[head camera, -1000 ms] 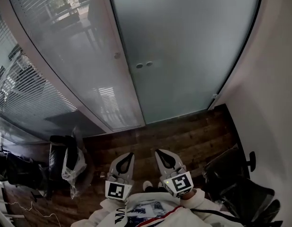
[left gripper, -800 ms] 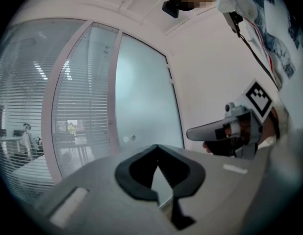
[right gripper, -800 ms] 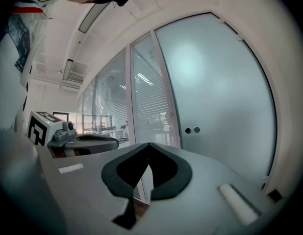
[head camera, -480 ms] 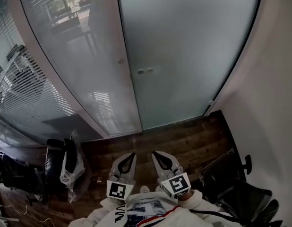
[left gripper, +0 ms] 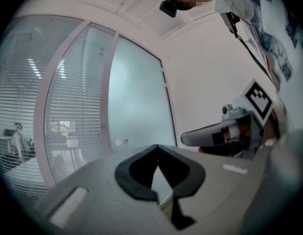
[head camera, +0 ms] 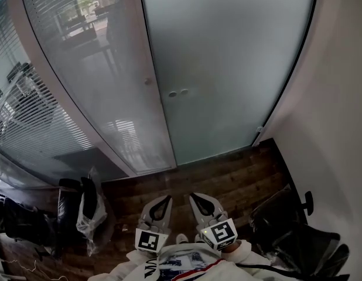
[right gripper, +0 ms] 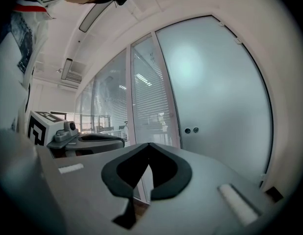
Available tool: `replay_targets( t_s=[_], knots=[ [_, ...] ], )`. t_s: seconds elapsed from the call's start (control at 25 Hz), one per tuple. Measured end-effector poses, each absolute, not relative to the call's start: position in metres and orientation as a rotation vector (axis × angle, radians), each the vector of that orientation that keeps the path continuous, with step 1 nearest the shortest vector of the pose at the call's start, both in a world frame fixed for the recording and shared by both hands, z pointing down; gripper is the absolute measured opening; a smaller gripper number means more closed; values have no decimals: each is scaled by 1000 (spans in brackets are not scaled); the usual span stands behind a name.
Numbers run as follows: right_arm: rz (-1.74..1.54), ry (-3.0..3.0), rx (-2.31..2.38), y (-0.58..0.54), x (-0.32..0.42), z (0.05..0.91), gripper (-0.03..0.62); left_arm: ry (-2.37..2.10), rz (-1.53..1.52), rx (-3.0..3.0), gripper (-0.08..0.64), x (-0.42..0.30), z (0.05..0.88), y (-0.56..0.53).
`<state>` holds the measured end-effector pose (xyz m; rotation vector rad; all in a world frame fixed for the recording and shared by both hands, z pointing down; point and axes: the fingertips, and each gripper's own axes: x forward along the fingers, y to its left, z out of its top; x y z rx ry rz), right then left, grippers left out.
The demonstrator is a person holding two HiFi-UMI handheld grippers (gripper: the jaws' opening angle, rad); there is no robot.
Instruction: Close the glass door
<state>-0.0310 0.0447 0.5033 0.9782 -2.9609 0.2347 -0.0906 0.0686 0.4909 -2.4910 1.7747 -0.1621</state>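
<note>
The frosted glass door (head camera: 228, 69) stands straight ahead, its left edge along the pale post, with two small round fittings (head camera: 177, 92) near that edge. The door also fills the right of the right gripper view (right gripper: 215, 92) and shows in the left gripper view (left gripper: 137, 102). My left gripper (head camera: 164, 199) and right gripper (head camera: 194, 196) are held side by side close to my body, over the floor and well short of the door. Both point level at it. Each has its jaw tips together, left gripper (left gripper: 159, 148) and right gripper (right gripper: 149, 145), with nothing between them.
A curved glass partition with blinds (head camera: 64, 98) runs to the left of the door. Black office chairs (head camera: 28, 221) and a plastic bag (head camera: 90, 206) stand at lower left, and another black chair (head camera: 298, 233) at lower right. A white wall (head camera: 339, 127) closes the right side. The floor is dark wood (head camera: 228, 177).
The head view has shifted slightly. Both grippers stay shut in the same place near my body, and the door looks the same.
</note>
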Motion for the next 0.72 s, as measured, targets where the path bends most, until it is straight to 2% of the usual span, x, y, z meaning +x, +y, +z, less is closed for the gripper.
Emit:
replay_targets(
  t_s=[0.72],
  knots=[
    [277, -2984, 905, 73, -43, 513, 6, 1784, -213, -2526, -2, -90, 506, 93]
  ],
)
